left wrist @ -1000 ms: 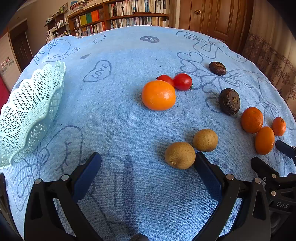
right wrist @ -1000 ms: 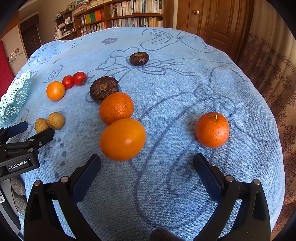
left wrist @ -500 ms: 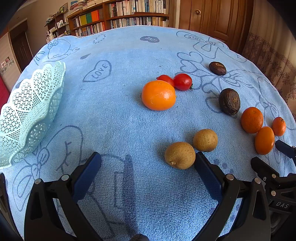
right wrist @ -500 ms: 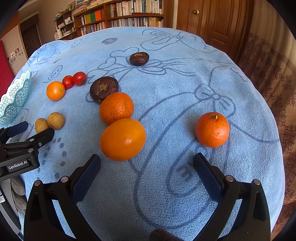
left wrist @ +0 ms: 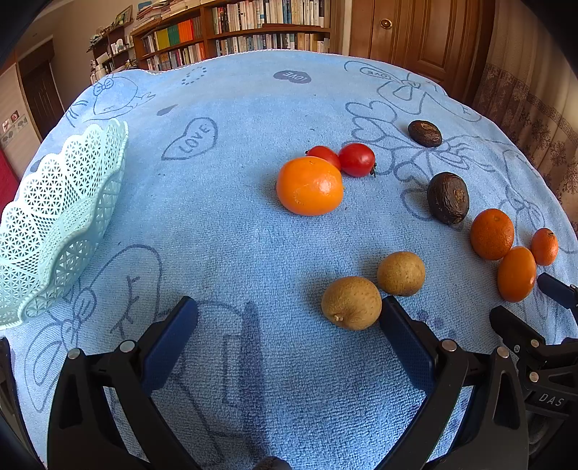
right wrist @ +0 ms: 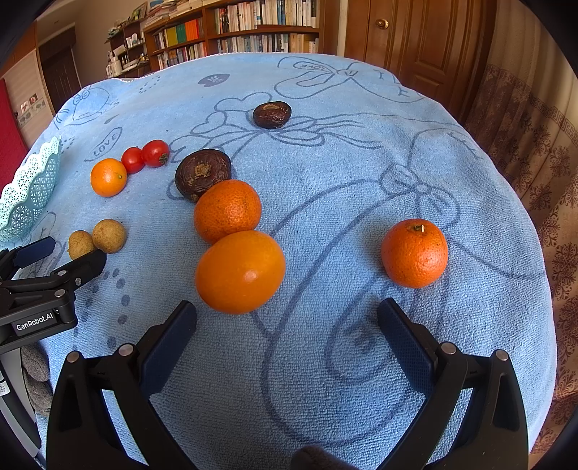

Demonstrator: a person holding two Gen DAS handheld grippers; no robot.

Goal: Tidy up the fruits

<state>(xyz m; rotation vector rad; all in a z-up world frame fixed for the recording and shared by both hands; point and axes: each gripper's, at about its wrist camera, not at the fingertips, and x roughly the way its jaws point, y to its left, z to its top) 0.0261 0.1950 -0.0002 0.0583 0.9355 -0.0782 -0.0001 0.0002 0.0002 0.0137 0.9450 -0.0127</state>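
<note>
Your left claw [left wrist: 289, 325] was spread wide over the blue towel [left wrist: 234, 235], pinching nothing, its right finger [left wrist: 404, 343] just beside the nearer of two brown fruits [left wrist: 351, 303]. Your right claw [right wrist: 287, 332] was spread just as wide and empty, low over bare towel, with the big smooth orange [right wrist: 240, 271] just ahead of its left finger [right wrist: 166, 347].

Only your left camera showed the white lattice basket [left wrist: 54, 224] nearly whole, at the towel's left edge with no fruit visible in it; your right camera caught just a slice of its rim. The left camera also gave the close look at the small orange [left wrist: 309, 185] with two tomatoes [left wrist: 356, 159] touching behind it.

Only your right camera showed the stemmed orange [right wrist: 414, 253] sitting well apart to the right, and that the big smooth orange touched a rougher orange [right wrist: 227, 210], which in turn sat against a dark wrinkled fruit [right wrist: 202, 173]. A second dark fruit [right wrist: 271, 114] lay farther back on its own. In your left camera those oranges crowded the right margin, small and partly overlapping.

Each claw appeared at the edge of the other's view. Bookshelves [left wrist: 231, 32] and a wooden door [right wrist: 415, 43] stood beyond the table. Between your left claw and the basket lay open towel.
</note>
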